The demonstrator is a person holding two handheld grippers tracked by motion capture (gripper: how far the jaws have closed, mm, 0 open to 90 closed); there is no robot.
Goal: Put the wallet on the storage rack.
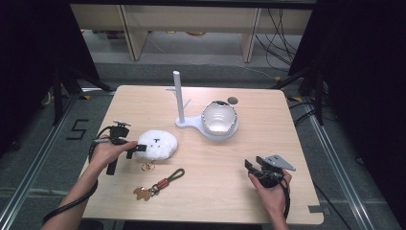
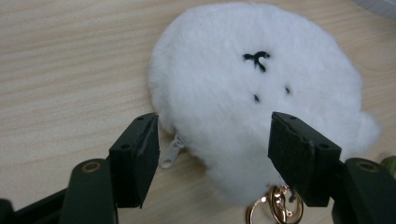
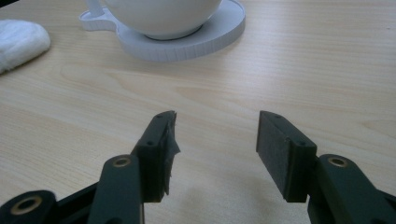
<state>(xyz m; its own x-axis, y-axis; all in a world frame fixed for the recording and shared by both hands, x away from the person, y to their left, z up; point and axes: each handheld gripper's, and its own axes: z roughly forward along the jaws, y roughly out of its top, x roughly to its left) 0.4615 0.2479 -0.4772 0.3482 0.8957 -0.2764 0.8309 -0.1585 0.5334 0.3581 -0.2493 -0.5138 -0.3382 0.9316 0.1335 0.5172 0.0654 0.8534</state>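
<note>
Jaws of the left hand-held gripper (image 2: 212,158) stand apart astride the white fluffy pouch (image 2: 254,93), seemingly untouched, while the right hand-held gripper (image 3: 215,149) gapes over bare bench (image 3: 327,70).

Grey floor (image 1: 201,67) around a pale wooden table (image 1: 143,103), cables (image 1: 280,36) trailing beyond

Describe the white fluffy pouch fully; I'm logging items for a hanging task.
The white fluffy pouch is a rounded plush coin purse with small black stitched marks on top, a white zipper pull at its edge and a gold clasp at its near end. It lies flat on the wooden table, between the open left gripper jaws.
</note>
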